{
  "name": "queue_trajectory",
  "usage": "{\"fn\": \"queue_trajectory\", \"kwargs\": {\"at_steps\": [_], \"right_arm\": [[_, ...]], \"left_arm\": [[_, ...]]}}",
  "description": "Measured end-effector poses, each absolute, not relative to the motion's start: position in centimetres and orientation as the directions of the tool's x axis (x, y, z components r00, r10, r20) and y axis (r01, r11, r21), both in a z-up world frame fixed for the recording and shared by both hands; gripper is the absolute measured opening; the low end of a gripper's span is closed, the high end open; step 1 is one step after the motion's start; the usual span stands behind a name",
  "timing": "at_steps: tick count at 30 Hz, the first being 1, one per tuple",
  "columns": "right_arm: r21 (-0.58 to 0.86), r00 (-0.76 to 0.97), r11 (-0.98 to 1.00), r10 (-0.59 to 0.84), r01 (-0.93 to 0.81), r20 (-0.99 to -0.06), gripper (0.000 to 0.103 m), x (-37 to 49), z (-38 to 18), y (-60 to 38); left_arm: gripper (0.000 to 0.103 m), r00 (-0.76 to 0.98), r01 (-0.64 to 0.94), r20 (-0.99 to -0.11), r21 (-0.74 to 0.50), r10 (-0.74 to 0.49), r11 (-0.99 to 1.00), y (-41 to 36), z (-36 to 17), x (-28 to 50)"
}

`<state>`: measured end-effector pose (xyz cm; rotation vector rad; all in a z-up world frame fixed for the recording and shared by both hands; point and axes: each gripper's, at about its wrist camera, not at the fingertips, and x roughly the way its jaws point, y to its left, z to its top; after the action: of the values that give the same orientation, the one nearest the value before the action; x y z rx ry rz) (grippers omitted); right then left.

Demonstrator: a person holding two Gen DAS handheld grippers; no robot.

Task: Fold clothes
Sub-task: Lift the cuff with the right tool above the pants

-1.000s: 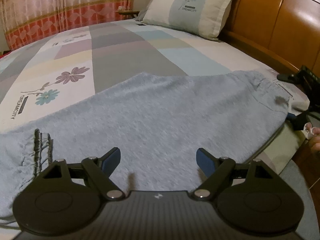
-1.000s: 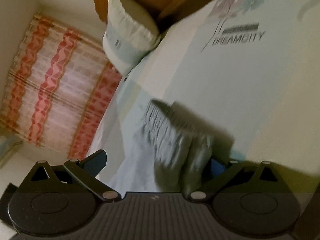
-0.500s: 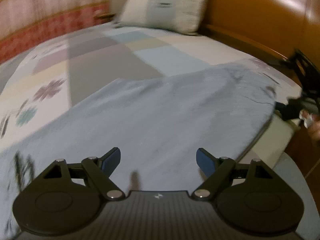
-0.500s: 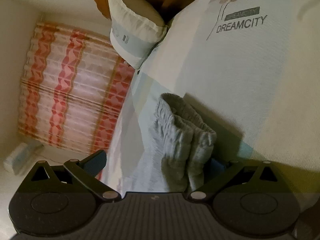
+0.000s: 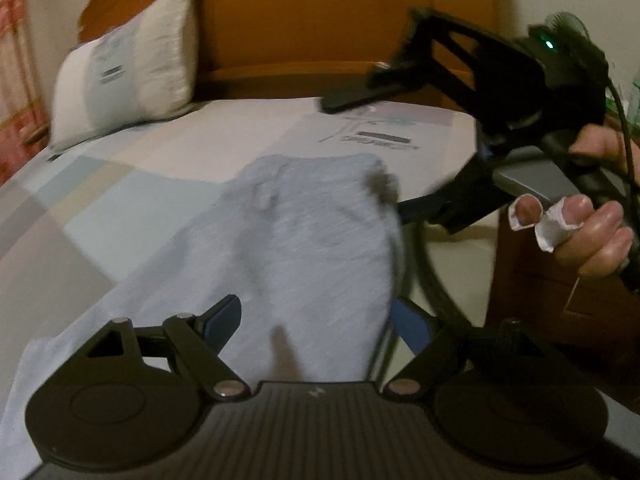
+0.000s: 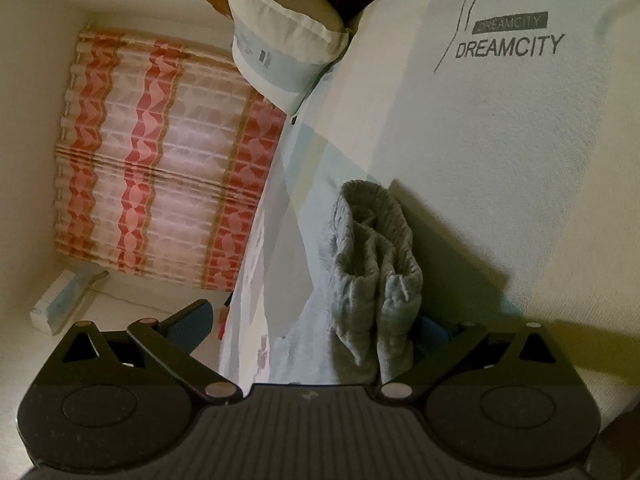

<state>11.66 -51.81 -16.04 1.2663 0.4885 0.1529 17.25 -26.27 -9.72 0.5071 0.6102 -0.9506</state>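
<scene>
Grey sweatpants (image 5: 304, 232) lie spread on the patterned bed sheet (image 5: 180, 148). My left gripper (image 5: 316, 306) hovers just over them near the bed's edge, open, with nothing pressed between its blue pads. My right gripper (image 5: 368, 156) is at the waistband end, held by a hand (image 5: 592, 236) with taped fingertips. Its jaws stand wide apart. In the right wrist view the bunched elastic waistband (image 6: 376, 248) rests against the right finger of that gripper (image 6: 314, 316), hiding its pad; the left finger is clear of the cloth.
A pillow (image 5: 128, 64) leans on the wooden headboard (image 5: 320, 16) at the bed's far end. A red-striped curtain (image 6: 160, 168) hangs beyond the bed, with a white box (image 6: 60, 300) on the floor below it. The bed edge drops off at the right.
The left gripper has swung right along the sweatpants to the waistband end, bringing the right gripper and hand close. The right gripper shifted slightly; the waistband stays against its right finger.
</scene>
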Motion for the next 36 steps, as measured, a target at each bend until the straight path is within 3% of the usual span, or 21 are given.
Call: {"fn": "queue_trajectory", "kwargs": {"at_steps": [12, 26, 36], "right_arm": [[0.962, 0.889, 0.235, 0.397, 0.142, -0.228, 0.103, 10.9, -17.0, -52.4], [0.933, 0.862, 0.324, 0.419, 0.153, -0.287, 0.103, 13.5, -16.7, -49.5], [0.916, 0.875, 0.370, 0.379, 0.155, -0.301, 0.103, 14.9, -16.9, -49.9]], "left_arm": [[0.084, 0.569, 0.813, -0.628, 0.331, -0.532, 0.479, -30.7, -12.4, 16.2], [0.085, 0.568, 0.784, -0.603, 0.190, -0.560, 0.591, -28.3, -10.0, 18.5], [0.085, 0.453, 0.797, -0.711, 0.051, -0.539, 0.602, -22.7, -10.0, 18.9]]}}
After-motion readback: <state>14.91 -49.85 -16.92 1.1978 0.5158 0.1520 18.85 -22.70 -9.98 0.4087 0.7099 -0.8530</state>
